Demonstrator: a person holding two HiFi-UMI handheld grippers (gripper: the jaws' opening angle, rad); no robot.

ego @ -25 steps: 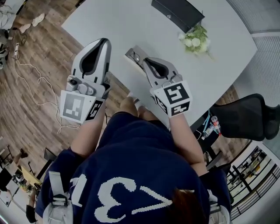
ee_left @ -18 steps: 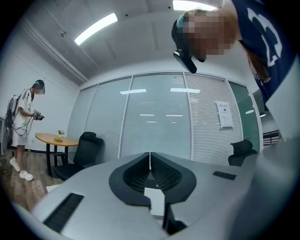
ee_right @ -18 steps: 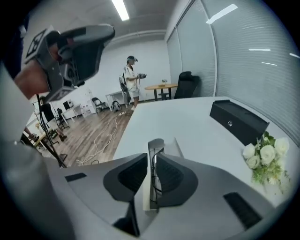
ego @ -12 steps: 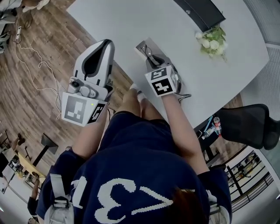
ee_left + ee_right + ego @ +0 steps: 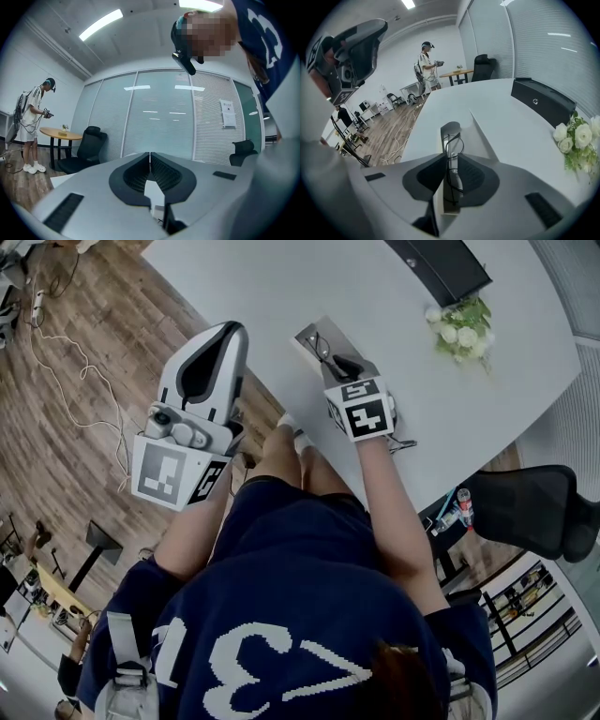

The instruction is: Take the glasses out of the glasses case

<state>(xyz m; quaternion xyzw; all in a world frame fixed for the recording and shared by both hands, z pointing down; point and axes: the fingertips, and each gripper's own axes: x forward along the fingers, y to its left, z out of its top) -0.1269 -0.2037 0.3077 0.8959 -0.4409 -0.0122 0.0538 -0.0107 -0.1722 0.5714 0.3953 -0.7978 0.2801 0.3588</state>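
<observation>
The glasses case (image 5: 449,127) lay open on the white bench (image 5: 506,122), near its left edge, with the glasses (image 5: 453,143) inside it. The right gripper (image 5: 452,154) pointed steeply down into the case, its jaws a little apart and closing, with the thin dark frame standing in the gap between them. A sliver of space showed beside the wire, so the pads did not look to be pressing on it. The left gripper (image 5: 150,154) hung level off the near left side of the bench, above the wooden floor (image 5: 84,381), its jaws pressed together on nothing.

The glasses looked light and slight: thin wire rims that would bend under a hard squeeze, and lenses that would smear or scratch. The safest hold seemed to be across the folded frame at the bridge or by a hinge, with a gentle pinch and a straight lift. The case itself looked light too and, I judged, might rise with the glasses unless the idle left gripper steadied it.
</observation>
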